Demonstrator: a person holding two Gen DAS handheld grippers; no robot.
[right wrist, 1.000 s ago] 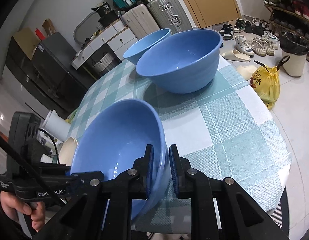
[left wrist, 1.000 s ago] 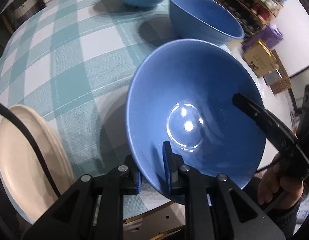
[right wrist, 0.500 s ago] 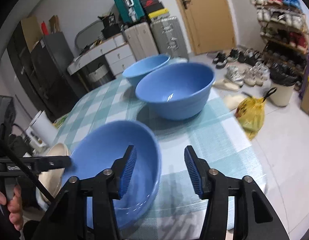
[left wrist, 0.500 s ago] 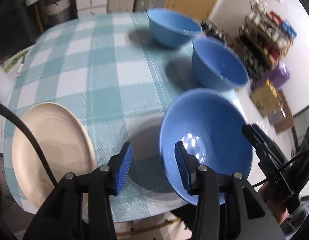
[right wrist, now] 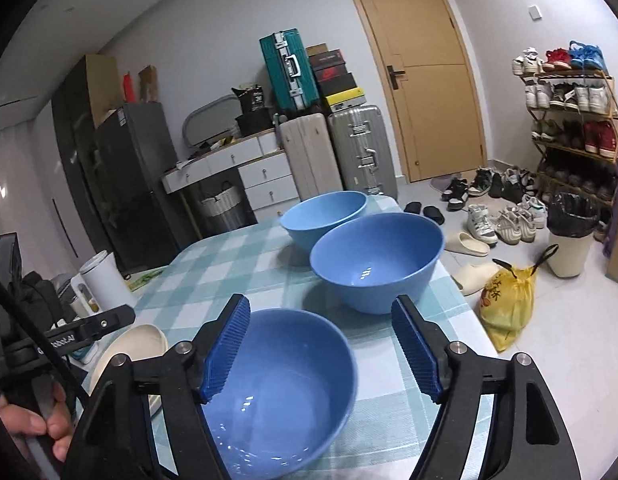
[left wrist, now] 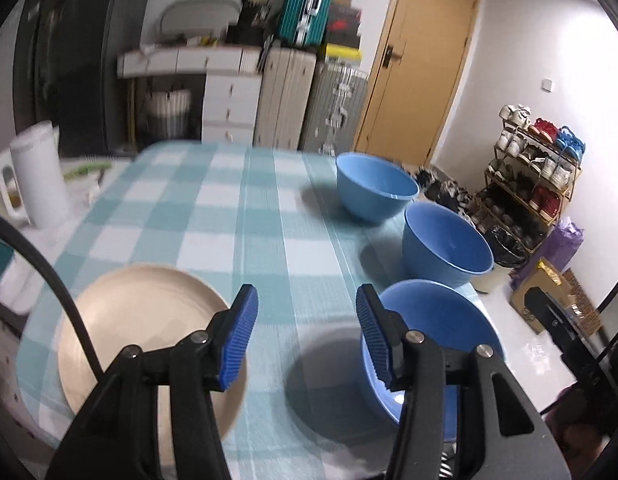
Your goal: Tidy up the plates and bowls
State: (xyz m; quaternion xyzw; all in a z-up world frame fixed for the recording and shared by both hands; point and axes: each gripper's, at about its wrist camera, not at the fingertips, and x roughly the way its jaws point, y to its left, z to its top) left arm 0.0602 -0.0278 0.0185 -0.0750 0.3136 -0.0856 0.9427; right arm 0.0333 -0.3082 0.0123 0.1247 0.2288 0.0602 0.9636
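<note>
Covering the table (left wrist: 245, 216), checked cloth faces suitcases (right wrist: 337, 152)

Three blue bowls (right wrist: 376, 260) — the far one at 12 o'clock paler — on a teal-and-white checked tablecloth (left wrist: 245, 216); a cream plate (left wrist: 149, 320) at 9 o'clock — blue ribbed gripper pads (right wrist: 225, 350).

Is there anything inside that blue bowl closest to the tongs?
The nearest round blue bowl looks empty: only glossy light reflections show inside. Its nearest inner wall is hidden behind the right tongs.
</note>
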